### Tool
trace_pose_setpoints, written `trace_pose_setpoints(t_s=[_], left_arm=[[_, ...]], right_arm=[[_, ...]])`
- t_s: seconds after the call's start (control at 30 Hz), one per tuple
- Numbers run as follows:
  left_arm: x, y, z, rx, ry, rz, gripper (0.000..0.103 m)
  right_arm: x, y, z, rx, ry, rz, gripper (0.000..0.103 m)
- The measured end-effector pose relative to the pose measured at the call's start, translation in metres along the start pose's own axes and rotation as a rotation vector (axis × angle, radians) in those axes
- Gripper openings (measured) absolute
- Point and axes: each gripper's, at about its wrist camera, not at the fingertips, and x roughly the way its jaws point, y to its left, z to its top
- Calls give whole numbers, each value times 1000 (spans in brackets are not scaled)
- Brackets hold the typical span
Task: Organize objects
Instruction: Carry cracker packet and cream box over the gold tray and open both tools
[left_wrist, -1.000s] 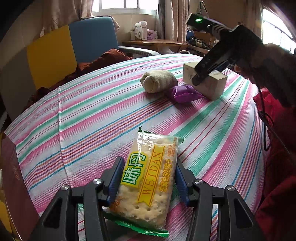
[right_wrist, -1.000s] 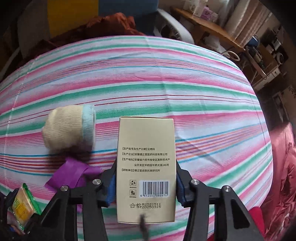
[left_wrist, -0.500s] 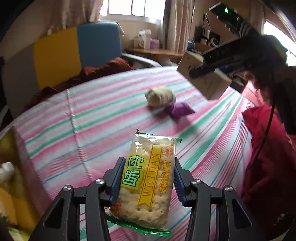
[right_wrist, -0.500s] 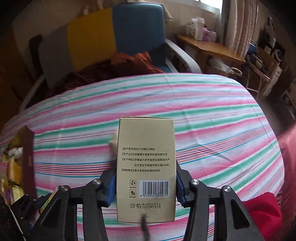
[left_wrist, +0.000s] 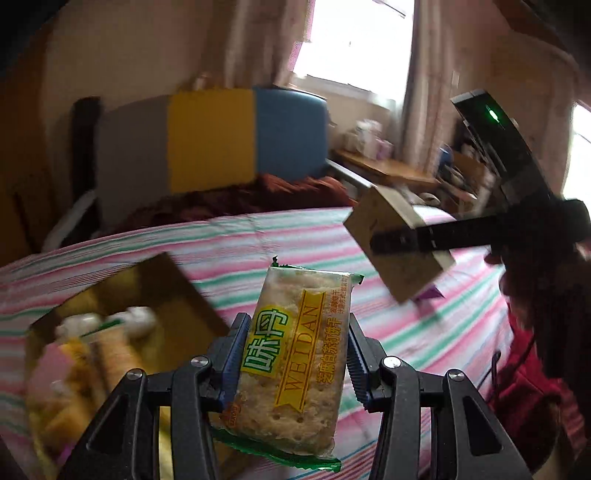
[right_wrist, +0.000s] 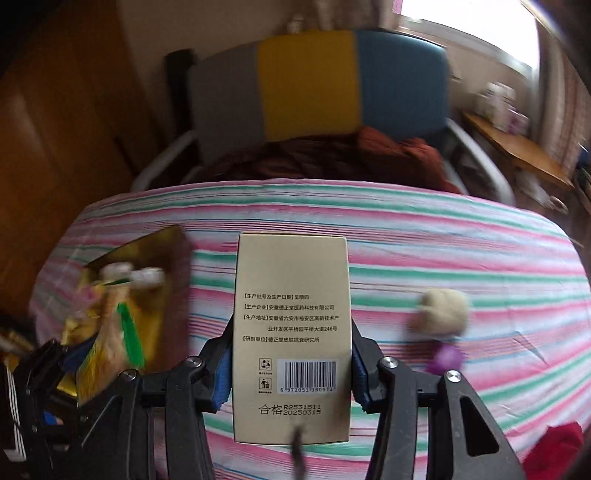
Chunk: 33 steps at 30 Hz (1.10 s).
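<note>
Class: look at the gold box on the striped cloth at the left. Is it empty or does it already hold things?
It already holds things. The open gold box has several packets and wrapped snacks inside, too blurred to name. The cracker pack and carton are still held outside it.

In the right wrist view we see our right gripper (right_wrist: 291, 369) with its jaws pressed against both long sides of a tan carton (right_wrist: 291, 295), whose printed back and barcode face us. Beyond it spreads the striped cloth (right_wrist: 424, 236) in pink, green and white. At left an open gold-lined box (right_wrist: 147, 251) holds blurred snack packets. Our left gripper (right_wrist: 48, 373) shows at the lower left edge, with a yellow packet (right_wrist: 99, 365) by it. To the right a cream rolled bundle (right_wrist: 443, 314) lies just above a purple wrapper (right_wrist: 447, 358). Behind stands a grey, yellow and blue chair (right_wrist: 314, 81).
</note>
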Motion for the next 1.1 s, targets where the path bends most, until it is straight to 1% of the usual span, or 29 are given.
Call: trace_pose_setpoints(t_s=[0.13,0.23,0.33,0.4,0.53,0.73,0.9,1.1], left_arm=[[-24,46,-5,-91,-34,89,50],[-38,77,-13,-161,-44,151,50],[-49,104,-24,-214,-51,210,50],[-52,117,-31,-242,-44,234,50],[-55,138,-49,-292,-19,274,50],[-49,149,-67,-343,23,277,50],[-38,154,-71,-354,48,280,50],[-21,153,-70,-353,82,285,50]], right_arm=[[12,59,3,-82,12,97,51],[27,101,2,-145,38,151,51],[45,134,0,-201,79,181,51],[63,150,-1,-224,115,177,51],[95,165,-9,-248,192,153,51],[124,177,-19,-292,270,107,51],[138,178,-20,-297,285,60,51],[149,179,-21,-300,292,38,53]])
